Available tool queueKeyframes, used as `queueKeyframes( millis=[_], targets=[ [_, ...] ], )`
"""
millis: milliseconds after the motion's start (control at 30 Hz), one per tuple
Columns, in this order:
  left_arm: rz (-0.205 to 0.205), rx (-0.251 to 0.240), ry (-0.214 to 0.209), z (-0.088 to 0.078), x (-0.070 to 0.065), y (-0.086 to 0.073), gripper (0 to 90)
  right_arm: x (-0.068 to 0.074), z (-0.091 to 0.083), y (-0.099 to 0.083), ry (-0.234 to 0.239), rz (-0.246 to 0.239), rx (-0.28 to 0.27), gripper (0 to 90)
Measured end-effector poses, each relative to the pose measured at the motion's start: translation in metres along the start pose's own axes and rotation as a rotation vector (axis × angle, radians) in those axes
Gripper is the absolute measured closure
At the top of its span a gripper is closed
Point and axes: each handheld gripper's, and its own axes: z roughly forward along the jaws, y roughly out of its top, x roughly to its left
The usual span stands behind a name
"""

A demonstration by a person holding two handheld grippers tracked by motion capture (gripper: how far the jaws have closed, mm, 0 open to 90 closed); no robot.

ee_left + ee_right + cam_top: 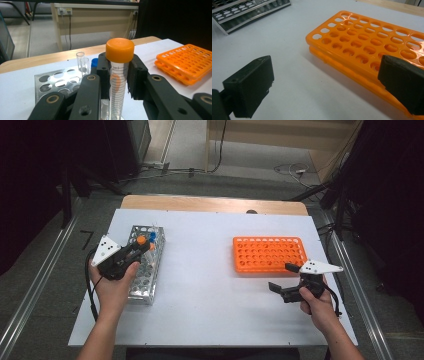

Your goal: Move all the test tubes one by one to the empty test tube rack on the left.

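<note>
My left gripper is shut on a clear tube with an orange cap, held upright over the metal tube rack at the table's left. In the left gripper view the black pads press the tube just under its cap. A blue-capped tube and some uncapped clear tubes stand in the rack's far end. My right gripper stands open near the front edge of the orange rack, with nothing between its pads. The orange rack's holes hold no tubes.
The white table top carries the two racks. A wooden strip runs along the far edge. Cables lie on the floor beyond, and dark stands flank both sides.
</note>
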Motion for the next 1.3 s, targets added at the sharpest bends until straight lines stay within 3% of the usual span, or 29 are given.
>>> queueKeyframes(
  millis=[133,367,600,1000,1300],
  targets=[
    [0.009,0.024,0.010,0.001,-0.001,-0.001,74.5,0.000,0.000,0.000,-0.003,-0.001,0.002,0.0],
    [0.039,0.110,0.046,0.005,-0.007,-0.002,74.2,0.000,0.000,0.000,-0.006,-0.001,0.002,0.0],
    [0.047,0.152,0.085,0.006,-0.013,-0.001,73.7,-0.001,0.000,-0.001,-0.010,0.001,0.003,0.0],
    [0.030,0.213,0.104,0.010,-0.014,-0.003,71.5,-0.002,0.002,-0.002,-0.012,0.005,0.009,0.0],
    [0.007,0.245,0.095,0.011,-0.012,-0.003,69.5,-0.002,0.003,-0.002,-0.012,0.007,0.009,0.0]
  ],
)
